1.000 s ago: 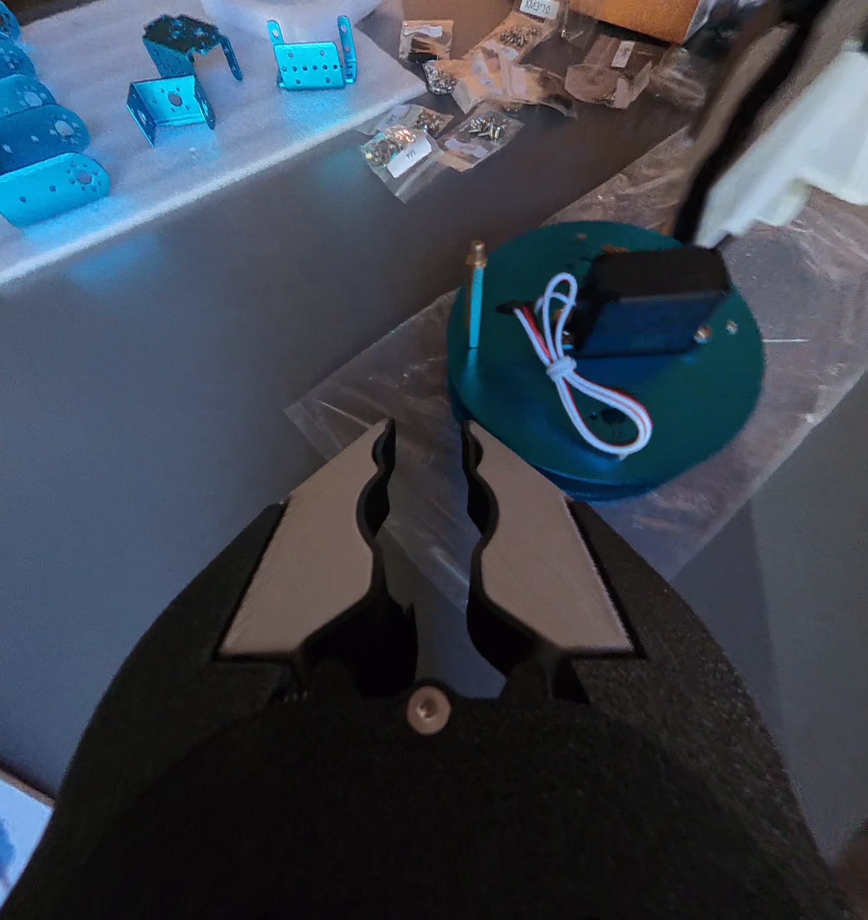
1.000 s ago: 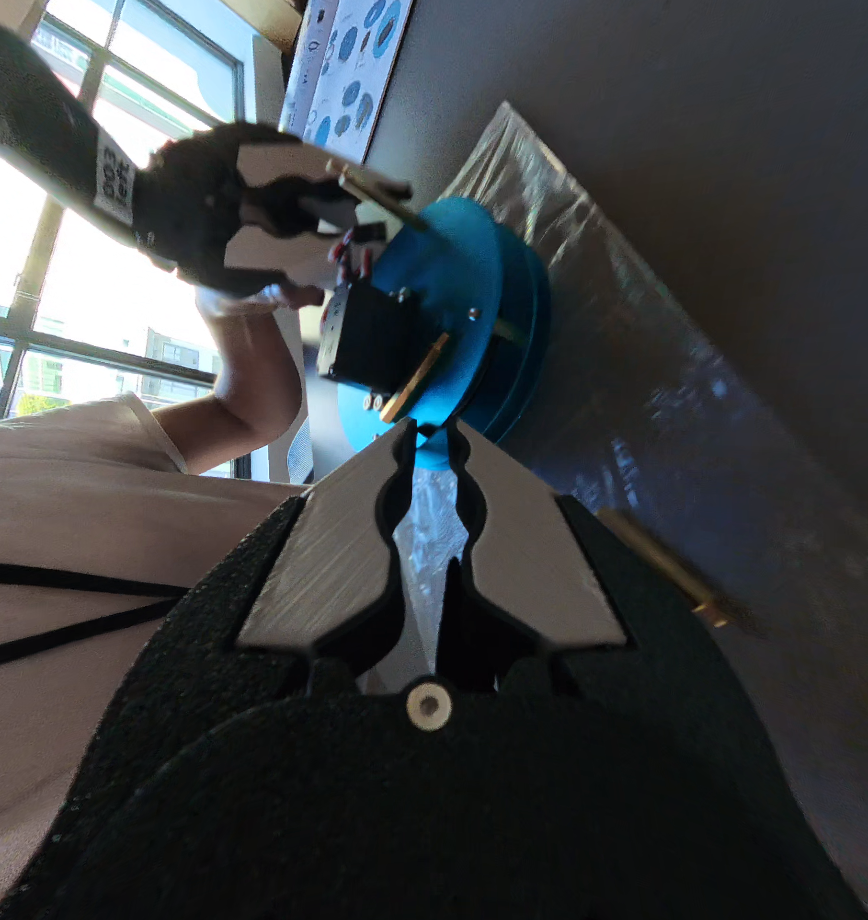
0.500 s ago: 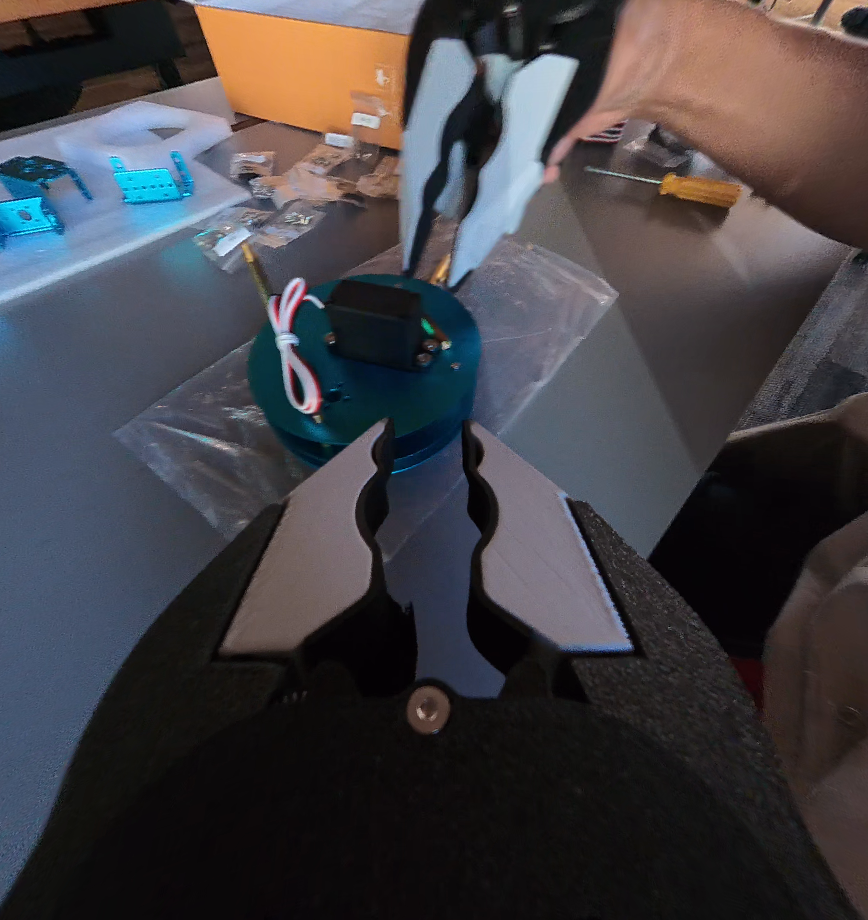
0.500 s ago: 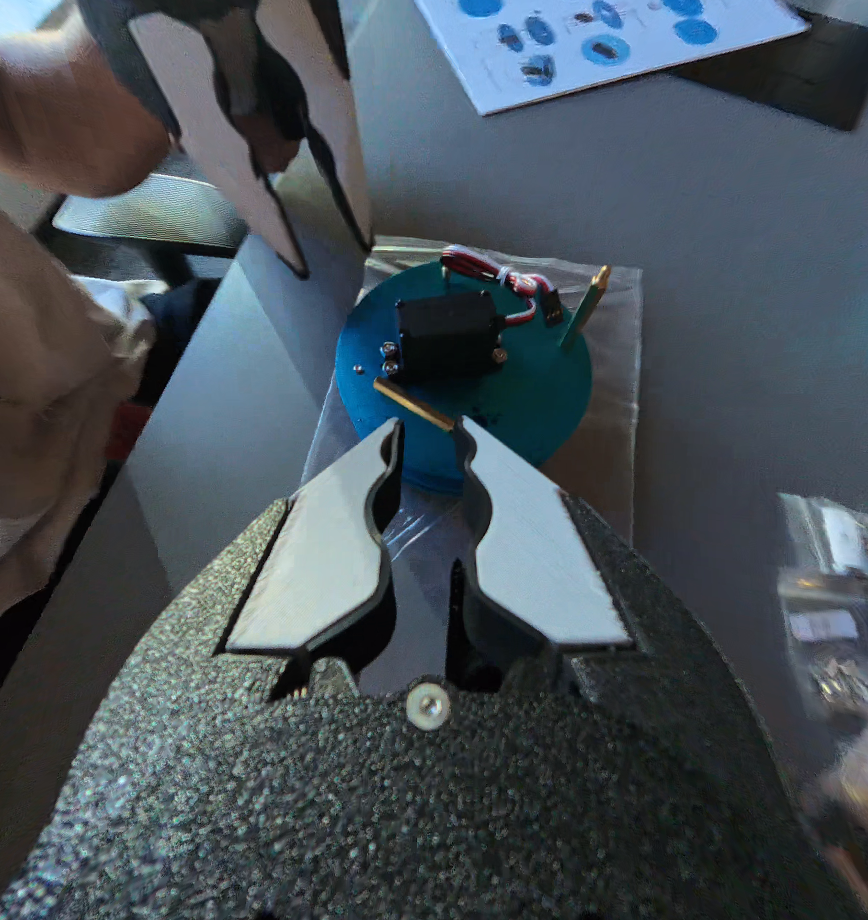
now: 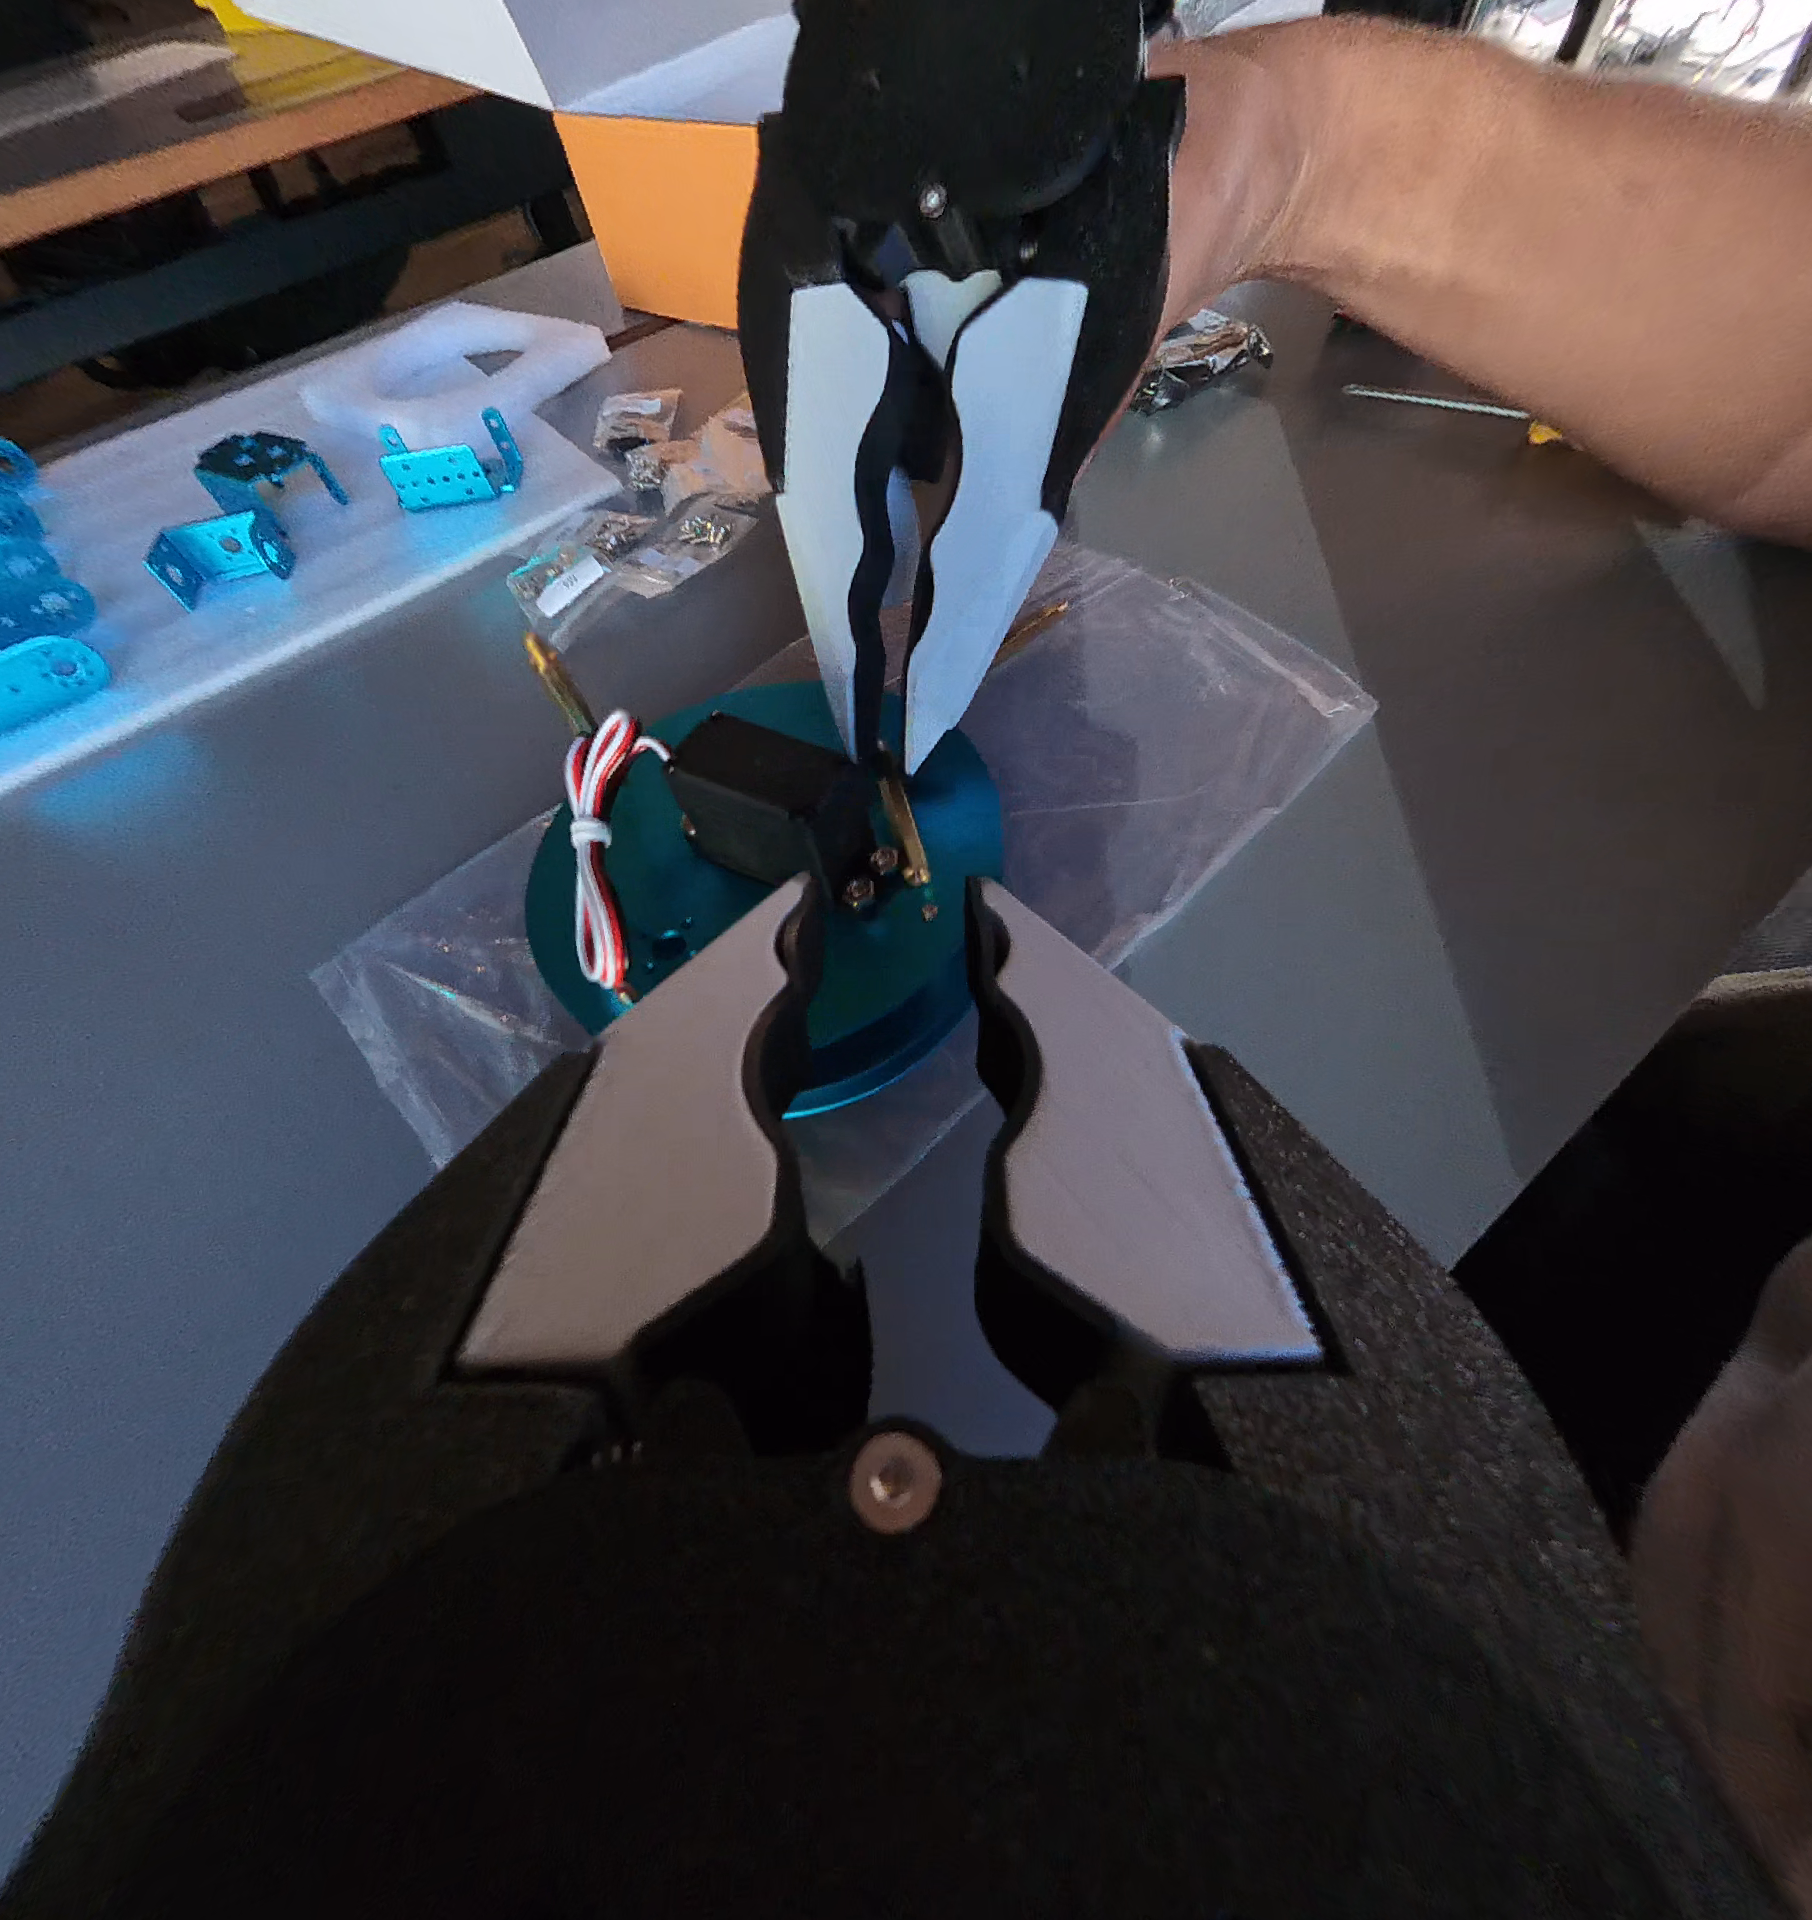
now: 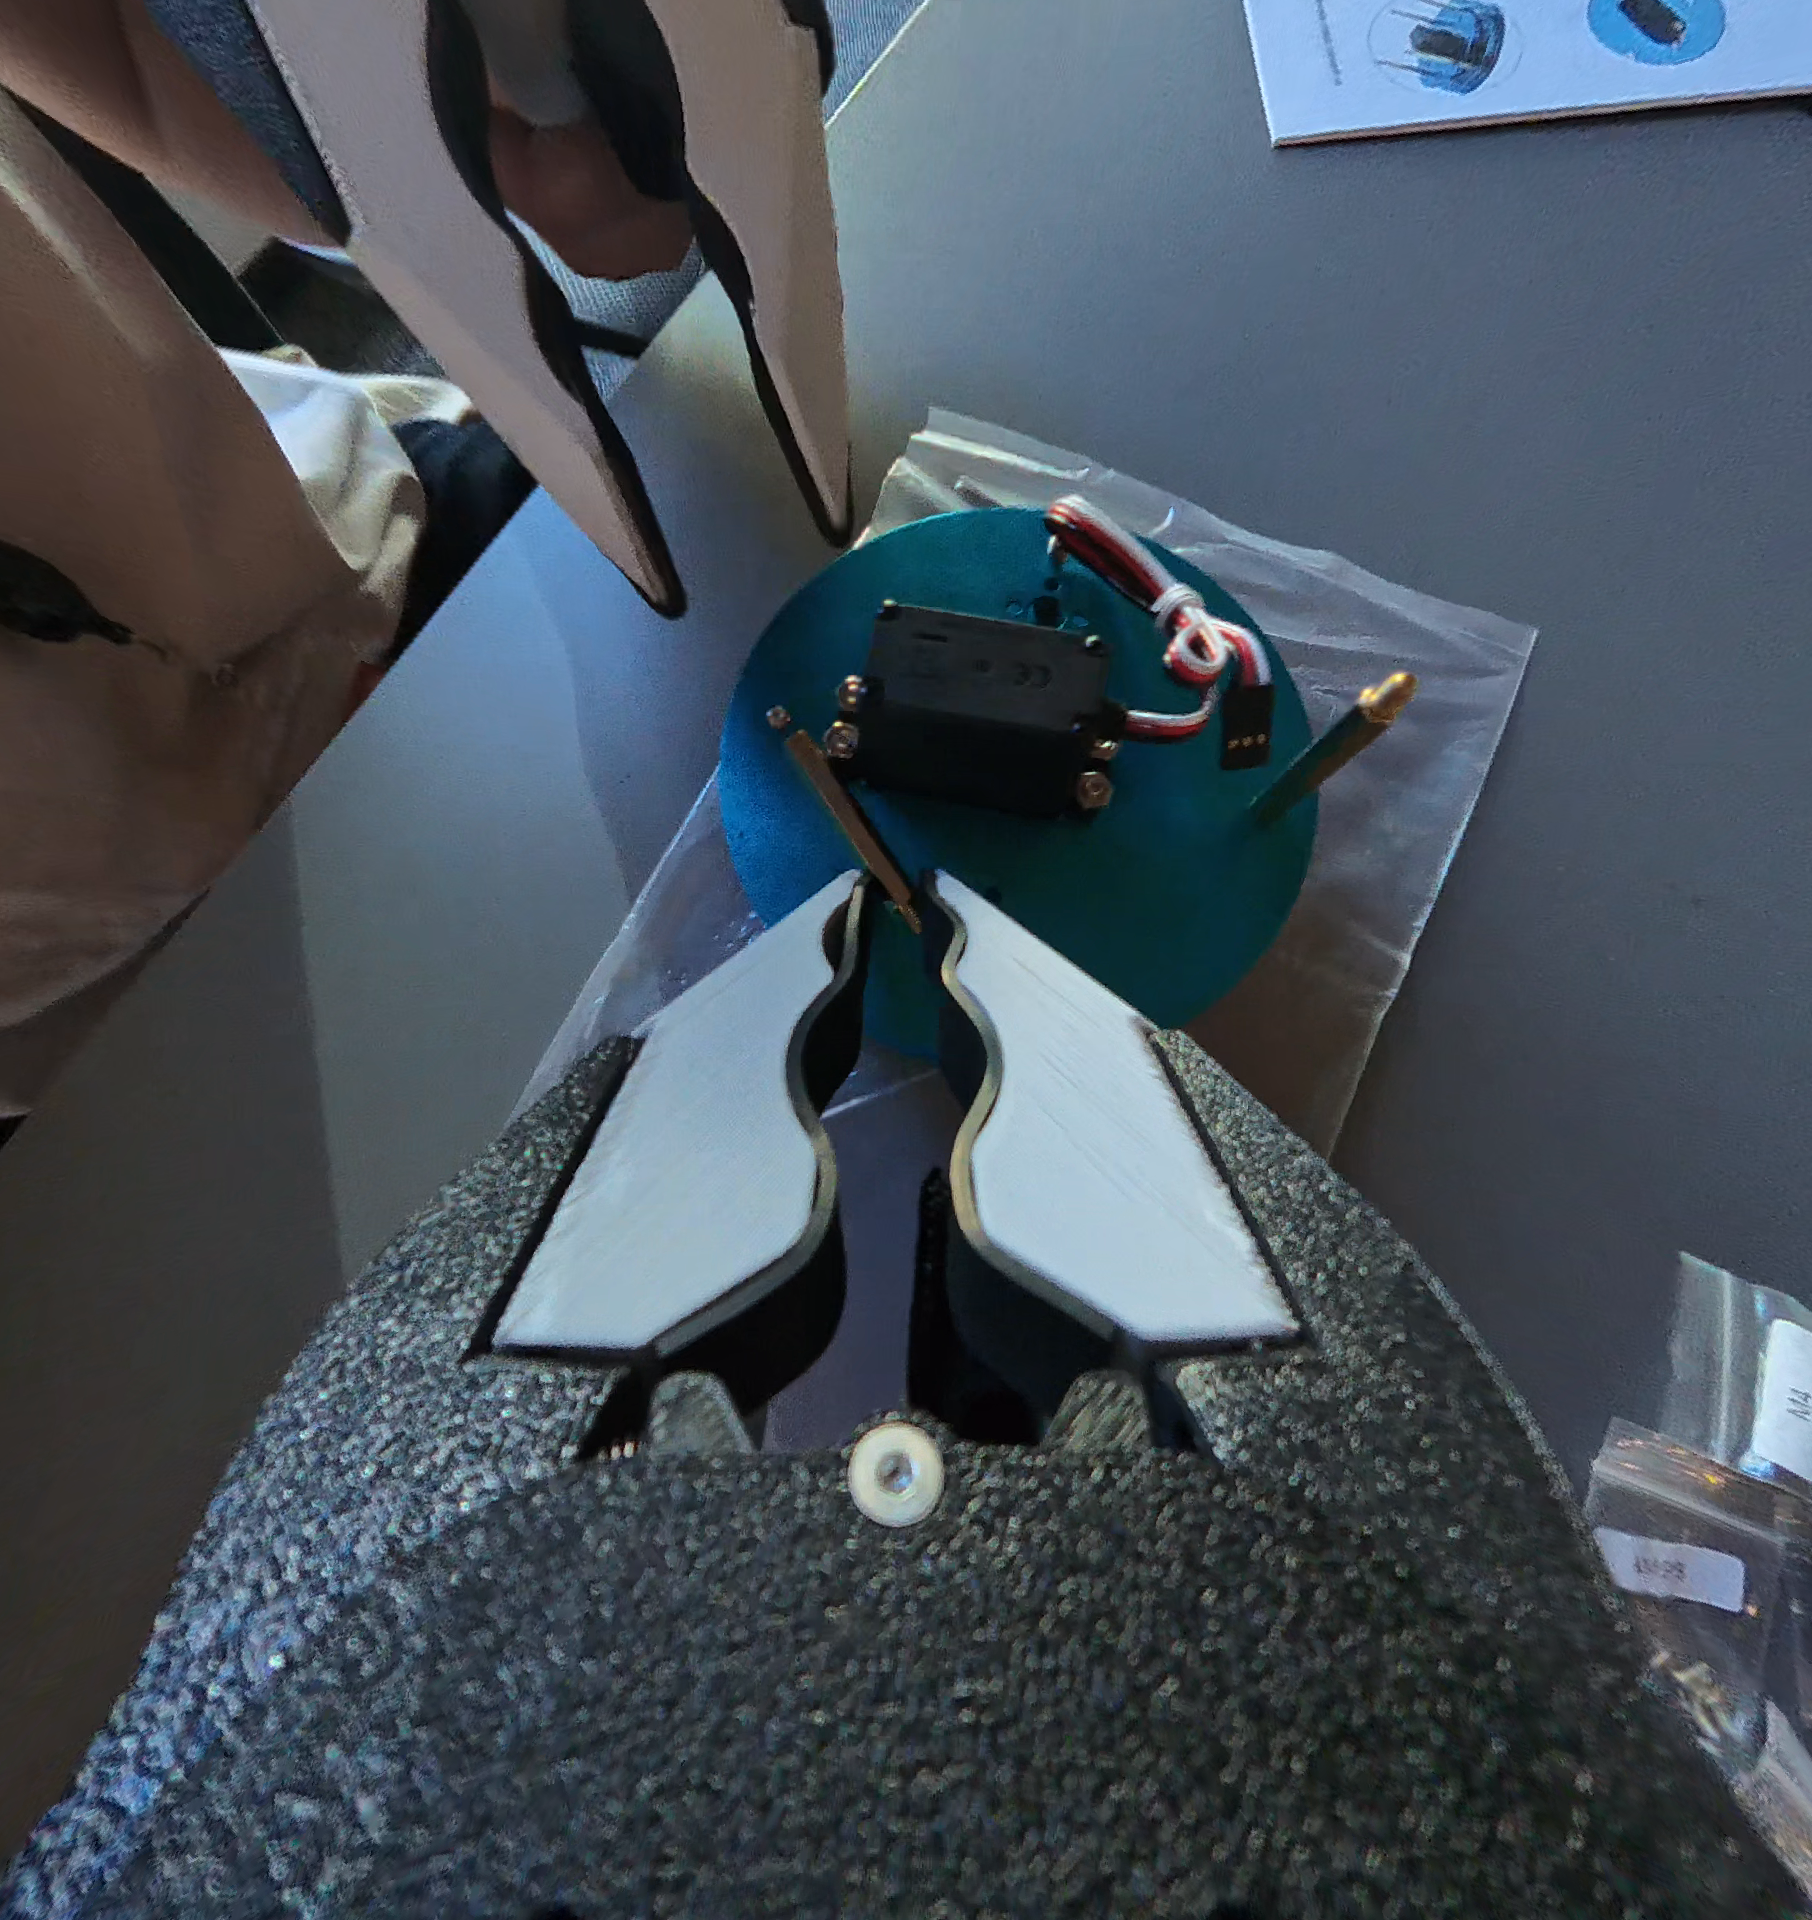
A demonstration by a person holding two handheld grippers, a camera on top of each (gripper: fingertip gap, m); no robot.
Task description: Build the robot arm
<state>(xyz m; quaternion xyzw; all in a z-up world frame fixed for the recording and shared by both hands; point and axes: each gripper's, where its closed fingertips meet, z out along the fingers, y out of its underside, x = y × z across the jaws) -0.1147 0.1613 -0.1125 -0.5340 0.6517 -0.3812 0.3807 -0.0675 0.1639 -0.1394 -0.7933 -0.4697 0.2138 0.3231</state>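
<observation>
A teal round plate [image 5: 959, 821] lies on a clear plastic bag [image 5: 1141, 727] on the grey table. It carries a black servo [image 5: 767, 800] with a bundled red-white wire [image 5: 595, 831] and two brass standoffs. My right gripper [image 6: 897, 883] reaches down from above [image 5: 886, 753], shut on the top end of the tilted standoff [image 6: 845, 805] beside the servo [image 6: 985, 707]. The second standoff [image 6: 1317, 758] stands at the plate's [image 6: 1089, 894] far rim. My left gripper [image 5: 886, 904] is open and empty, just above the plate's near edge, and also shows in the right wrist view [image 6: 751, 571].
Blue metal brackets [image 5: 227, 540] lie on a white foam sheet at the left. Small bags of screws [image 5: 632, 540] [image 6: 1764, 1507], an orange box [image 5: 673, 208], a screwdriver [image 5: 1442, 405] and a printed sheet [image 6: 1556, 62] surround the plate. A person's arm [image 5: 1504, 260] crosses the upper right. Across from one pair of fingers to the other is roughly 6 cm.
The right gripper swung upright, came down over the plate and narrowed its jaws onto the standoff. The left gripper moved round toward the plate's near edge, still open.
</observation>
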